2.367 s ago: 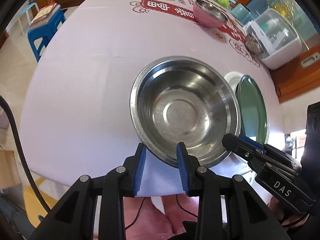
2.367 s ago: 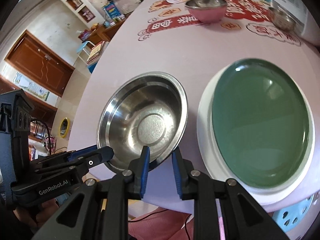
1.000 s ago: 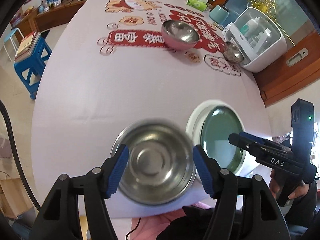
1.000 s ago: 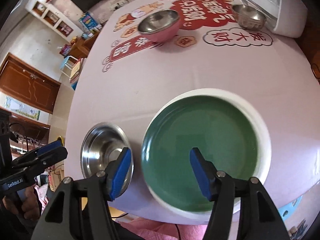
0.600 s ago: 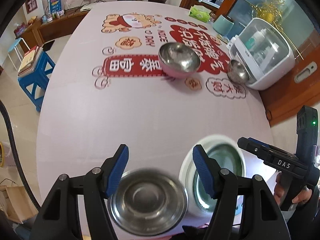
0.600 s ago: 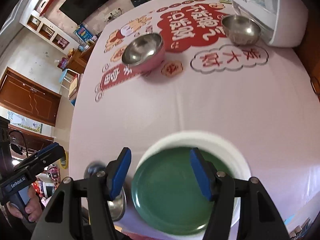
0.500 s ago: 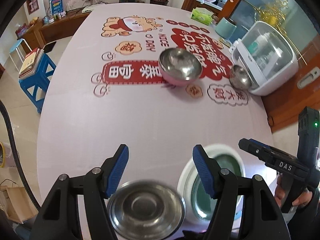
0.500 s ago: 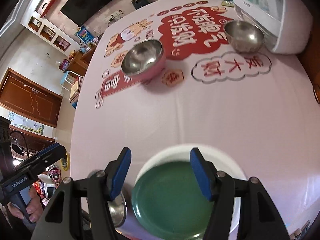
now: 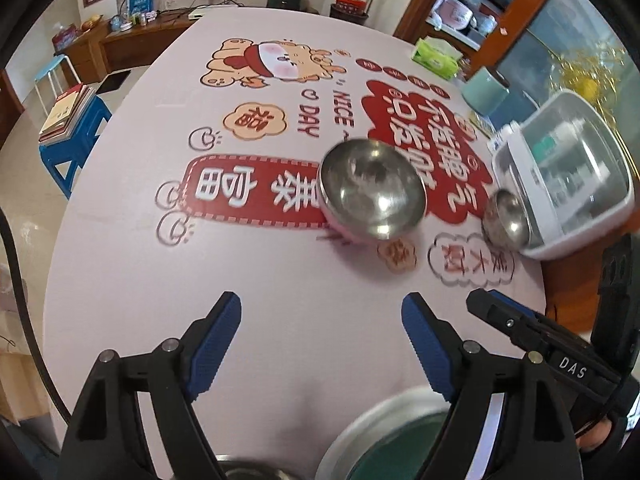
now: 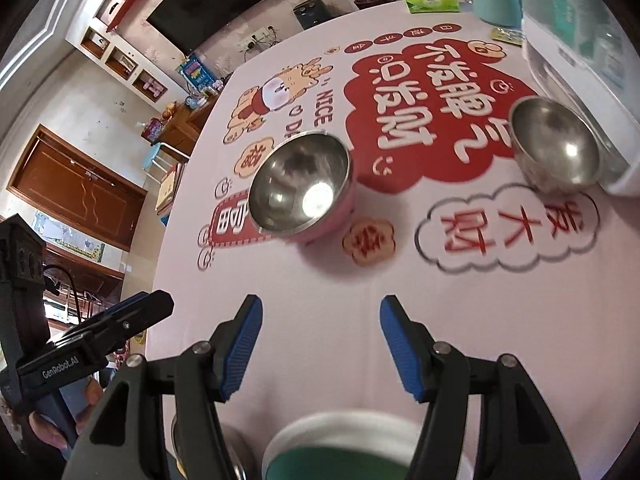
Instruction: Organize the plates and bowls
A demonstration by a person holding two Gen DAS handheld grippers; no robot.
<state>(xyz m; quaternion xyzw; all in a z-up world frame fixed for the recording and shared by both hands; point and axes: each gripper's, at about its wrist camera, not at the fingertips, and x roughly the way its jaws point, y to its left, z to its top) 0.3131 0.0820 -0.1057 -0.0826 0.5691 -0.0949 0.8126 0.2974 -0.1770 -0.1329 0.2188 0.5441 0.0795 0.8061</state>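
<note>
Left tool (image 9: 320,320) opened, steel bowl (image 9: 248,470) released

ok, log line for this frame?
left tool: open, empty | right tool: open, empty | pink bowl: mid-table, untouched | small steel bowl: beside white container | green plate: near edge

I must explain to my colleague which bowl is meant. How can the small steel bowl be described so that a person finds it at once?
Start at the white storage box with the clear lid at the table's right edge. The small steel bowl sits right against the box, beside the red speech-bubble print. Unlike the larger bowl mid-table, its outside is bare metal, not pink.
</note>
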